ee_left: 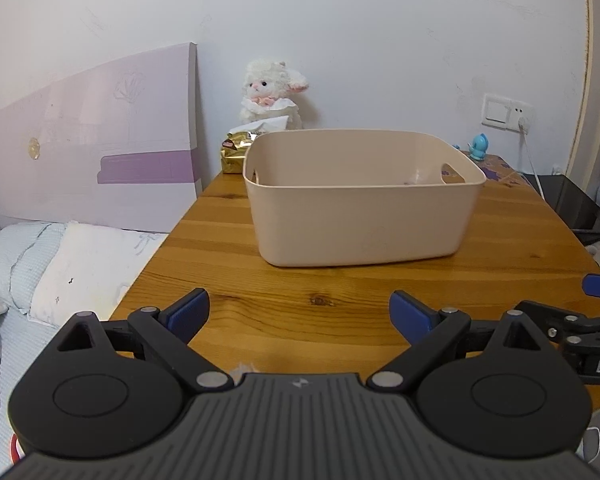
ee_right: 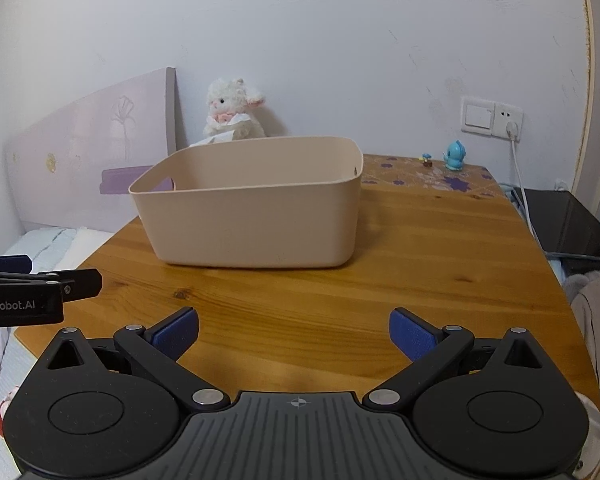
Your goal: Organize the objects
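Note:
A beige plastic bin (ee_left: pixel 360 216) with handle cutouts stands on the wooden table (ee_left: pixel 300 312); it also shows in the right wrist view (ee_right: pixel 252 220). A white plush lamb (ee_left: pixel 270 96) sits behind it by the wall, beside a gold snack bag (ee_left: pixel 236 152). A small blue toy figure (ee_right: pixel 455 155) and a tiny figurine (ee_right: pixel 427 159) stand at the table's far right. My left gripper (ee_left: pixel 300 314) is open and empty, in front of the bin. My right gripper (ee_right: pixel 294 334) is open and empty, to the right of the left one.
A pink board (ee_left: pixel 100 148) leans against the wall on the left, above a bed with pillows (ee_left: pixel 60 264). A wall socket with a white cable (ee_right: pixel 516 152) and a black surface (ee_right: pixel 568 220) lie to the right. A purple flowered mat (ee_right: pixel 420 176) covers the table's far right corner.

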### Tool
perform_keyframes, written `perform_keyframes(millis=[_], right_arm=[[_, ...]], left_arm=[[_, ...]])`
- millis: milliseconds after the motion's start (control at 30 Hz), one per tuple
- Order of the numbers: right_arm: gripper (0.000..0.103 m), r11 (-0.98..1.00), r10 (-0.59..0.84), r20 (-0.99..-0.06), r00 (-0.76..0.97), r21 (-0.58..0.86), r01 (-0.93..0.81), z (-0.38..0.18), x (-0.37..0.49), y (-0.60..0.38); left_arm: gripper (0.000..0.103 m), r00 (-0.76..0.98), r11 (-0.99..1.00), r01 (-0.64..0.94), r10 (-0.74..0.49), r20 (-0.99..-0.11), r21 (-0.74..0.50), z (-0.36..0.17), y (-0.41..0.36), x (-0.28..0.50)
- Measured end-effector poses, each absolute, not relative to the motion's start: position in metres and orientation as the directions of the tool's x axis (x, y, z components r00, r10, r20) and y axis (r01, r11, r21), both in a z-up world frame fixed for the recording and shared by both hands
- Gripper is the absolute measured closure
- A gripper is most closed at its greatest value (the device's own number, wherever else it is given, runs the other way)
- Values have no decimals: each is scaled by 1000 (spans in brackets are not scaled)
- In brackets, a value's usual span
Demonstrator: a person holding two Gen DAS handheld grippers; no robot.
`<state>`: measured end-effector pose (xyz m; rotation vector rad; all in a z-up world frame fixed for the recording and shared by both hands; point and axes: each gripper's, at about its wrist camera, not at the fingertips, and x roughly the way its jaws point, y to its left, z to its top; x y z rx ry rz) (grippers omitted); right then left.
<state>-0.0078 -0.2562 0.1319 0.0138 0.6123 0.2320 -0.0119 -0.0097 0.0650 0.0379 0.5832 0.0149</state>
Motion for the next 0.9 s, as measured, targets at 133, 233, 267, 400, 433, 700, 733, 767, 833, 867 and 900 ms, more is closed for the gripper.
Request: perform_keyframes(millis=[133,233,267,400,433,700,733,767,833,867,900], right_arm=[[0,976,205,-563,800,62,-207,133,-12,-254],[0,979,191,-561,805,50,-198,133,-13,-254],[0,980,189,-562,805,51,-195,133,-14,-254],[0,982,177,-565,806,49,-182,133,-14,-255],[0,982,176,-565,806,49,-180,133,-15,-255],[0,985,163,-571,805,47,-166,130,-12,-257],[0,985,162,-572,804,47,-165,130,-12,-257],[0,985,161,-574,803,46,-164,129,-11,-256],[0,986,158,-576,802,46,-162,128,-10,-257],[0,986,157,-578,800,47,-160,127,-9,-257],[0,986,156,-580,799,46,-159,127,-8,-256]], left_arm=[[6,837,999,12,19,-547,53,64,-15,-16],[6,836,998,13,21,-548,58,64,-17,-17],[6,836,998,12,22,-548,58,64,-17,-17],[6,833,998,9,25,-553,59,63,-15,-19],[6,833,998,8,27,-553,61,63,-15,-19],[6,829,998,4,36,-558,71,63,-14,-19],[6,827,997,7,34,-561,71,63,-14,-19],[6,827,997,8,33,-562,71,62,-14,-19],[6,825,997,6,36,-564,72,62,-14,-18],[6,825,997,6,36,-564,73,62,-14,-18],[6,824,997,5,37,-566,72,62,-13,-18]])
